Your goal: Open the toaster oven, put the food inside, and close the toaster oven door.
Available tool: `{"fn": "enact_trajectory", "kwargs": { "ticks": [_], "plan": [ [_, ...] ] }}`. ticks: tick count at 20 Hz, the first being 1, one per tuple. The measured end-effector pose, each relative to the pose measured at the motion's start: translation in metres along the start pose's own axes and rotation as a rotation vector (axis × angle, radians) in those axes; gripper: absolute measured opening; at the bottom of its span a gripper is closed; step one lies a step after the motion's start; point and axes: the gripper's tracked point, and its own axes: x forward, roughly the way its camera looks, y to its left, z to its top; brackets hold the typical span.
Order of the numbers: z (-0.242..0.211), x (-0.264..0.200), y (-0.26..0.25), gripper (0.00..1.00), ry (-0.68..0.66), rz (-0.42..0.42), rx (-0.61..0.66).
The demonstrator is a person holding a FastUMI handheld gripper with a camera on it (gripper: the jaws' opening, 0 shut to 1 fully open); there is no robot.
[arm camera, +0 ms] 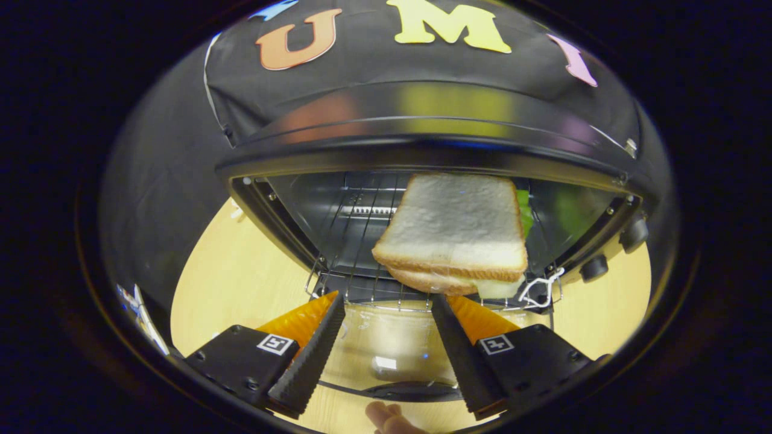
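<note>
My gripper [386, 307] hangs with its fingers spread wide and nothing between them, poised over the lowered glass door [392, 352] of the toaster oven [422, 129]. Just ahead of the fingertips, the sandwich [452, 235] rests on the wire rack [362, 241] inside the open oven, closer to my right finger, with a strip of green lettuce at its far edge. Two knobs [612, 250] sit beyond the right finger. The oven stands on a wooden table [235, 277].

White sandwich [453, 232], pale wooden table [235, 283]
</note>
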Motion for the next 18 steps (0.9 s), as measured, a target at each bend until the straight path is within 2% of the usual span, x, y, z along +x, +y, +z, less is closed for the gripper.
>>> {"fn": "enact_trajectory", "kwargs": {
  "ticks": [6, 18],
  "plan": [
    [-0.005, -0.041, -0.002, 0.96, -0.070, -0.017, 0.033],
    [-0.095, -0.063, -0.020, 0.96, -0.016, -0.074, 0.123]
  ]
}}
